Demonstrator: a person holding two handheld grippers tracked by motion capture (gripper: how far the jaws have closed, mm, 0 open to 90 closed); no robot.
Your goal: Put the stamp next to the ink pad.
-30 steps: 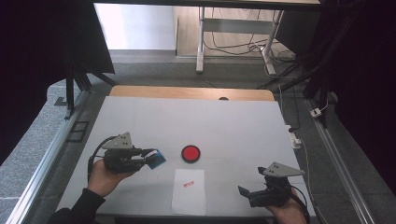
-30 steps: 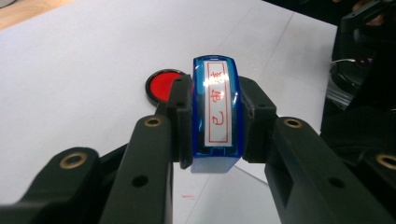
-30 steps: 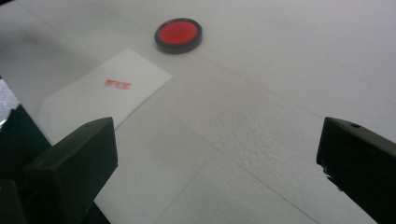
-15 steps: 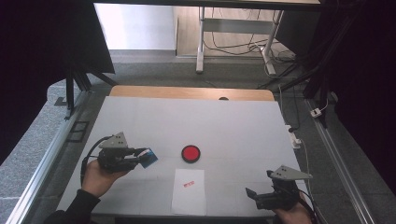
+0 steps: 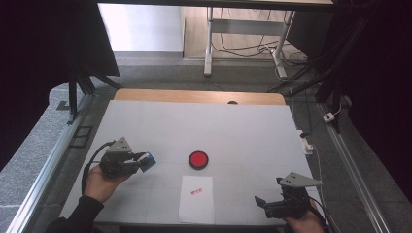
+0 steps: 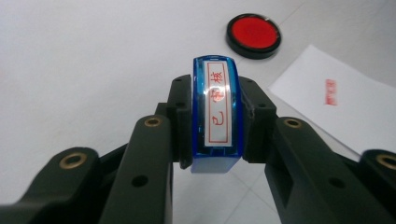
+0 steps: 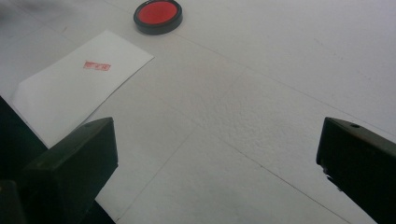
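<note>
The blue stamp (image 6: 215, 112) sits clamped between the jaws of the left gripper (image 5: 141, 162), squeezed on its two broad sides with its labelled top, red characters in a red frame, facing the left gripper view's camera and its printing face turned away toward the table. In the high view it hangs over the left part of the table (image 5: 252, 126), nearer the front edge than the back and well in from the left edge. Ahead of it lie the round red ink pad (image 5: 198, 159), near the middle of the table, and the white sheet of paper (image 5: 197, 206), which reaches almost to the front edge and already carries a red imprint (image 5: 196, 191). The step in hand looks like setting the stamp down, and to do that well the hand should level the stamp so its face meets the table flat, lower it on bare surface clear of pad and paper so no stray ink marks the sheet, and loosen the jaws only once the stamp rests steady, since a tall narrow body tips easily. The right gripper (image 5: 267, 204) idles near the front right corner, jaws spread wide with nothing between them.
</note>
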